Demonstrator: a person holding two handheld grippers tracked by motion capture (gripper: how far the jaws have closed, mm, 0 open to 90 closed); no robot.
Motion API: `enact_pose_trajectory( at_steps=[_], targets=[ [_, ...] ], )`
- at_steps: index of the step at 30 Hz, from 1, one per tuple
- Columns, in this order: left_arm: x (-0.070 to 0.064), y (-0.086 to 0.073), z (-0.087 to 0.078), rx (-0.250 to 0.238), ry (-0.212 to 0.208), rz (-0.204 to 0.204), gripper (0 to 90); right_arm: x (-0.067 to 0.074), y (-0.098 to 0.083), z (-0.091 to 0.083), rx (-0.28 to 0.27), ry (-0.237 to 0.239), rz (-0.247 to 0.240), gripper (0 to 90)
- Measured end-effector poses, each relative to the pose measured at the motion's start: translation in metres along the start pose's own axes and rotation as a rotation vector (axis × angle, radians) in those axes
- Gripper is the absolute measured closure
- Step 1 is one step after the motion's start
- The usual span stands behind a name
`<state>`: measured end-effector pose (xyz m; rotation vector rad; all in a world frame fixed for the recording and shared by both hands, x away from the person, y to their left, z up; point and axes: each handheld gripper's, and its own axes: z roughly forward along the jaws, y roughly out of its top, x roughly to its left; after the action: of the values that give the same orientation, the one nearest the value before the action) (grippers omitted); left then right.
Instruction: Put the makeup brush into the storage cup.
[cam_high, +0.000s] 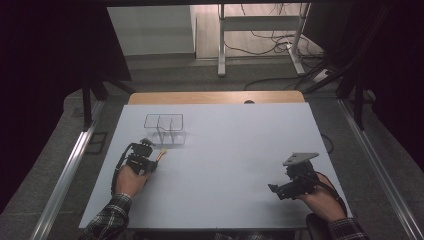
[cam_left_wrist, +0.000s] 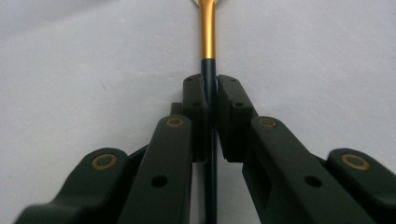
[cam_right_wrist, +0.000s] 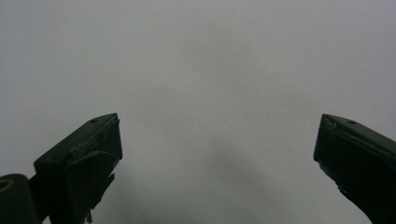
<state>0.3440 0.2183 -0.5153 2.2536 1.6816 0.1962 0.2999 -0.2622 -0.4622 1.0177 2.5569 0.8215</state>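
A pale table top (cam_high: 235, 165) sits in a dim room, with cables trailing over the floor beyond its far edge. The left gripper (cam_left_wrist: 211, 93) has its jaws pinched narrow on the dark end of a slim gold-and-black utensil (cam_left_wrist: 207, 42), which lies on the table and points away toward twelve o'clock from the jaws. In the high view that same left gripper (cam_high: 146, 150) is at about eight o'clock on the table, and the utensil's tip (cam_high: 162, 153) pokes out just short of a clear divided container (cam_high: 165, 129), which stands at about ten o'clock.

My guess is the pick-up is in hand. Next comes a lift and a short carry up to the container, keeping the handle from swivelling.

The right gripper (cam_right_wrist: 217, 140) is spread wide over bare table; in the high view it (cam_high: 280, 190) rests at four o'clock, well apart. The left gripper view gives the pinch itself; the high view gives the container.
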Motion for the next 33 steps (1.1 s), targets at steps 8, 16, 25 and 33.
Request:
enact_pose_trajectory(
  at_steps=[8,16,25,33],
  targets=[
    [0.003,0.0,-0.001,-0.003,-0.019,0.021,83.4,0.0,0.0,0.0,-0.002,0.001,0.003,1.0],
    [-0.003,0.001,-0.005,-0.027,-0.032,0.057,83.4,-0.001,0.0,0.0,-0.006,0.003,0.009,0.6],
    [-0.005,0.0,-0.008,-0.042,-0.052,0.079,83.4,-0.001,0.0,-0.001,-0.007,0.005,0.014,0.5],
    [-0.006,-0.002,-0.012,-0.059,-0.071,0.098,83.4,-0.001,0.0,-0.001,-0.009,0.006,0.014,0.2]
  ],
)
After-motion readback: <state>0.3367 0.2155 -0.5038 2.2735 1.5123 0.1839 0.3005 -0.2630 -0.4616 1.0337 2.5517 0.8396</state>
